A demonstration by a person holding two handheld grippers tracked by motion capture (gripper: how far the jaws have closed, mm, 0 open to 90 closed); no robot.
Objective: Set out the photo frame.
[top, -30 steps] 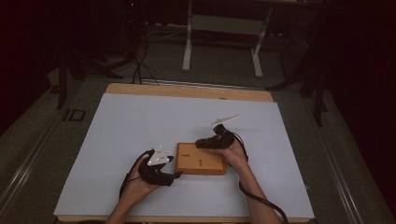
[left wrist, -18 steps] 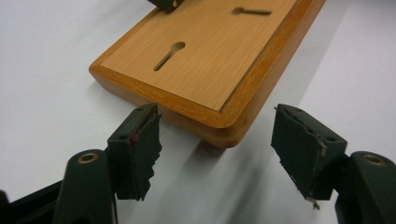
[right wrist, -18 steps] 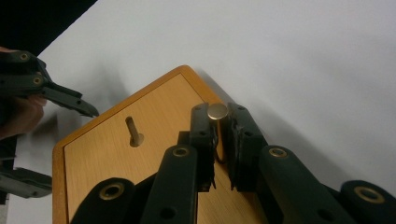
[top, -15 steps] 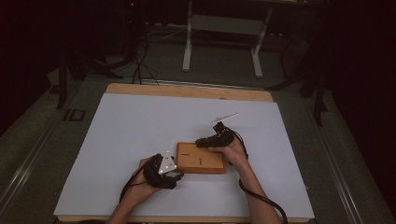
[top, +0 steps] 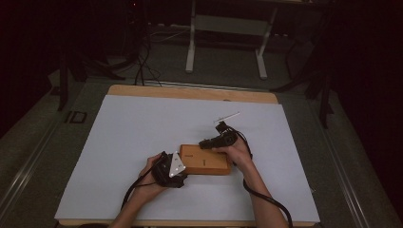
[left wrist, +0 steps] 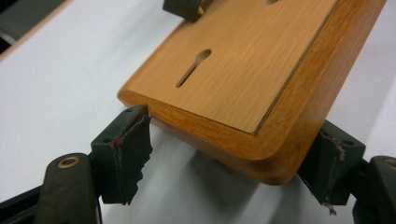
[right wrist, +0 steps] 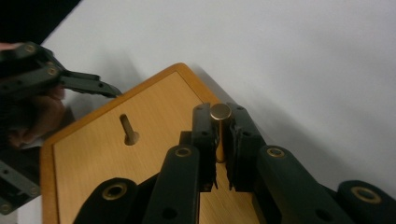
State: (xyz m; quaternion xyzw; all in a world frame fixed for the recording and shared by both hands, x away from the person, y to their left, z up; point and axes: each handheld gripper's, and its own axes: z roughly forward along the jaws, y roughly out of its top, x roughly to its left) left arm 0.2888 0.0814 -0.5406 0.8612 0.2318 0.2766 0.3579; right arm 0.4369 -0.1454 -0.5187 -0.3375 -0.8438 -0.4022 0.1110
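Note:
A flat wooden board (top: 204, 160) with keyhole slots (left wrist: 192, 69) lies on the white table sheet (top: 142, 137). My left gripper (top: 183, 164) is at the board's left end. In the left gripper view its jaws (left wrist: 231, 154) are spread wide and press against both sides of that end of the board (left wrist: 243, 70). My right gripper (top: 203, 142) hovers over the board's far edge. In the right gripper view it (right wrist: 220, 123) is shut on a small brass peg (right wrist: 220, 112), held upright above the board (right wrist: 140, 158) near a keyhole slot (right wrist: 128, 130).
A thin white stick (top: 227, 116) lies on the sheet beyond the right gripper. The table's wooden far edge (top: 190, 92) borders a dark floor with a metal desk frame (top: 228, 38) and cables. Black cables trail from both grippers toward the near edge.
My left gripper has slid right to the board's left end and turned slightly. The right gripper and the board have stayed in place.

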